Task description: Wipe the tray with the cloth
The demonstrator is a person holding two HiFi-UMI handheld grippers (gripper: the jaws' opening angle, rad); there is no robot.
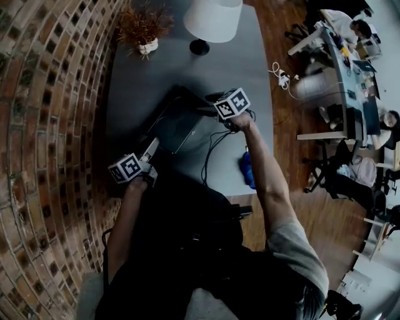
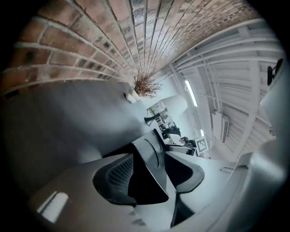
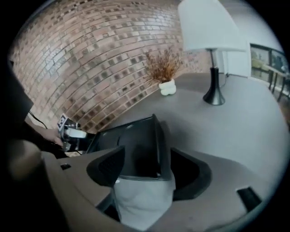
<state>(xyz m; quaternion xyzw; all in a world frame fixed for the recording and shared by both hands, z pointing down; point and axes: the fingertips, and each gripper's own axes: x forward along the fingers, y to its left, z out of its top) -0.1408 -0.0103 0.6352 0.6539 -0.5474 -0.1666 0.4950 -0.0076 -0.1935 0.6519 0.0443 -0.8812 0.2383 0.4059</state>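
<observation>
My left gripper [image 2: 152, 174] is clamped on the rim of the black rectangular plastic tray [image 1: 174, 128], which sits on the grey table [image 1: 187, 62] between my two hands. My right gripper [image 3: 144, 170] pinches the bunched white cloth [image 3: 142, 199] just at the tray's edge. I judge the wiping barely begun: tray steadied, cloth ready, the inside left to sweep.

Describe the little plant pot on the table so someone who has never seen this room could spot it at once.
Follow the brick wall to the far end of the grey table. There, left of the white-shaded lamp, stands a small white pot holding brown dried twigs. It is the only plant on the table and much shorter than the lamp.
</observation>
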